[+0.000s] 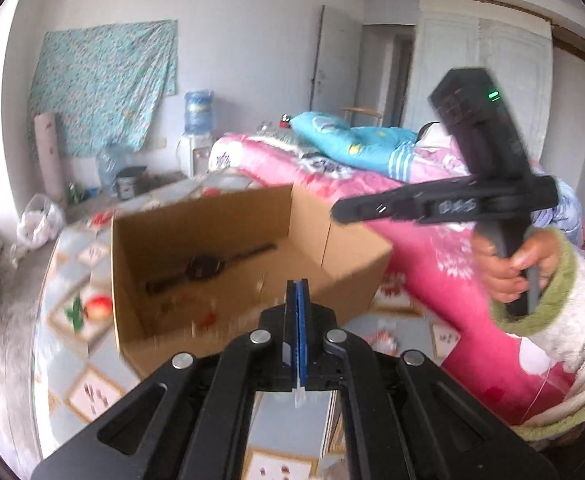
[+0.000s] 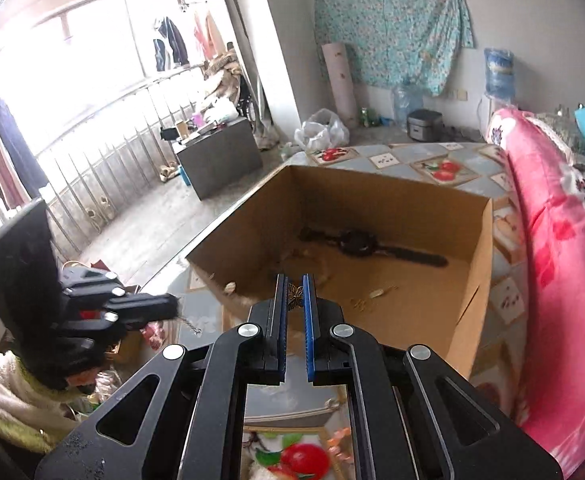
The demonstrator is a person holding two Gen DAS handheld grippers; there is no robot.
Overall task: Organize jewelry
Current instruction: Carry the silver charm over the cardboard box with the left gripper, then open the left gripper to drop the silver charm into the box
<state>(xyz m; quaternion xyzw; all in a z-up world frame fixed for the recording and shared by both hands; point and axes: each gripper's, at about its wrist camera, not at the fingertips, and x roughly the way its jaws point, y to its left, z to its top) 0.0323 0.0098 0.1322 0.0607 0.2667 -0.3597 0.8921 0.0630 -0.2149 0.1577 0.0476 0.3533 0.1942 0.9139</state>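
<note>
While left gripper [image 1: 298,286] pressed together | right gripper [image 2: 294,290] pinches one brooch [image 2: 295,295] | one box [image 2: 412,204], one watch [image 2: 356,242]

The desk [image 2: 432,160], covered in a fruit-patterned tile print, runs from the lower centre of the frame to the upper right. An open cardboard box [image 2: 468,280] sits on it mid-frame, and a pink blanket [image 2: 552,260] lies along its right edge.

A cardboard box [image 2: 372,240] stands mid-frame on a table [image 2: 424,156] in the right wrist view. A watch [image 2: 356,242] lies in it, toward its back. A blanket [image 2: 564,264] rises at the frame's right edge.
</note>
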